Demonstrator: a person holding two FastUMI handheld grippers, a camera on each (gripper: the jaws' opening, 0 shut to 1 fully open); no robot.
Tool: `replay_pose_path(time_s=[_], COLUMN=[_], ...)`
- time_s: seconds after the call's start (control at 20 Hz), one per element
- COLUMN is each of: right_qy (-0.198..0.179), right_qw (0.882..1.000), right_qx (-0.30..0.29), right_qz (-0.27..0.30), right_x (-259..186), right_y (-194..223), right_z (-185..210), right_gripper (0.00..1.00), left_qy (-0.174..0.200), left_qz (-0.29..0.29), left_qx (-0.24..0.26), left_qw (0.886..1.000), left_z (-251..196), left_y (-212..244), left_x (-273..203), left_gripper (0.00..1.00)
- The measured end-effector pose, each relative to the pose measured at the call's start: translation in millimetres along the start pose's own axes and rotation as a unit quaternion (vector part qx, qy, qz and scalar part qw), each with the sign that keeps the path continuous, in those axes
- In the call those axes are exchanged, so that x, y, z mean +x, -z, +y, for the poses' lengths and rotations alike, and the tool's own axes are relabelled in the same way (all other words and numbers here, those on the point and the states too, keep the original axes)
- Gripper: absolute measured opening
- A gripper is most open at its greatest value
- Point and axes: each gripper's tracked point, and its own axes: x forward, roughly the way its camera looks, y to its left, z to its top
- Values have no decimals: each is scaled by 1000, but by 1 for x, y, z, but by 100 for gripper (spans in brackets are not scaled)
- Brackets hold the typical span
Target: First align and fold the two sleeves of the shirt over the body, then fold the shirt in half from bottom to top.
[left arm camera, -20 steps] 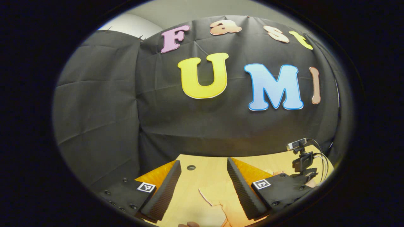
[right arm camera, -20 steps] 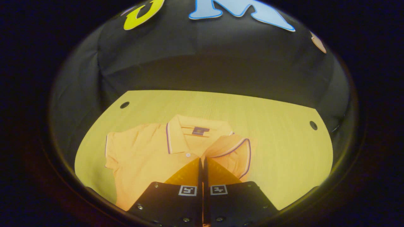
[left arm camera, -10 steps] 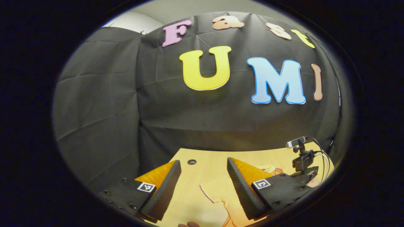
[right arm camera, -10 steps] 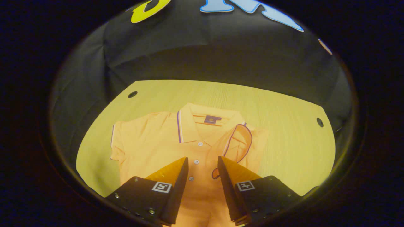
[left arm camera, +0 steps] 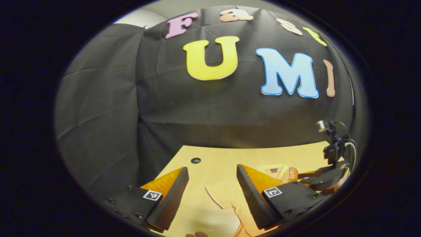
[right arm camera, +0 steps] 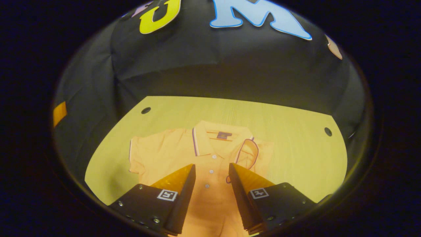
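An orange polo shirt (right arm camera: 171,154) with a striped collar lies face up on the wooden table (right arm camera: 296,158). One sleeve (right arm camera: 248,153) is folded in over the chest on the right; the other sleeve (right arm camera: 139,158) lies spread out flat to the left. My right gripper (right arm camera: 210,172) hovers open above the button placket, holding nothing. In the left gripper view my left gripper (left arm camera: 210,174) is open over the table, with the spread sleeve's edge (left arm camera: 218,199) between and below its fingers. The other gripper (left arm camera: 329,174) shows at the right edge there.
Black cloth walls close the table's far side. Round holes (right arm camera: 146,110) (right arm camera: 327,131) sit near the table's far corners, and one hole (left arm camera: 195,160) shows in the left gripper view. Bare wood lies to the right of the shirt.
My right gripper opened, let go of the sleeve now lying over the chest, and drew back a little. The left gripper tilted down, bringing more table and shirt into its view.
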Motion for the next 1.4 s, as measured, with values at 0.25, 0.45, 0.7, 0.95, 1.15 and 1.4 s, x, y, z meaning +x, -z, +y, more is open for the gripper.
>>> replay_pose_path(time_s=[0.25,0.45,0.7,0.95,1.15,1.4], right_qy=[3,13,30,51,81,98], right_qw=[998,995,988,981,979,977], right_qx=[20,46,77,105,103,116], right_qz=[-51,-87,-127,-157,-159,-153], right_x=[-47,-84,-130,-170,-196,-206], right_y=[-28,-46,-58,-70,-49,-37], right_z=[2,1,-6,-16,-36,-49], right_gripper=[65,65,65,65,65,65], left_qy=[21,35,41,40,32,21], left_qz=[54,101,151,192,213,221], left_qx=[-1,-14,-9,-8,-8,-10], left_qw=[998,994,988,981,976,975], left_z=[-10,-16,-20,-24,-26,-29], left_y=[63,116,168,210,234,244], left_x=[44,67,91,120,135,139], left_gripper=[96,97,100,100,96,97])
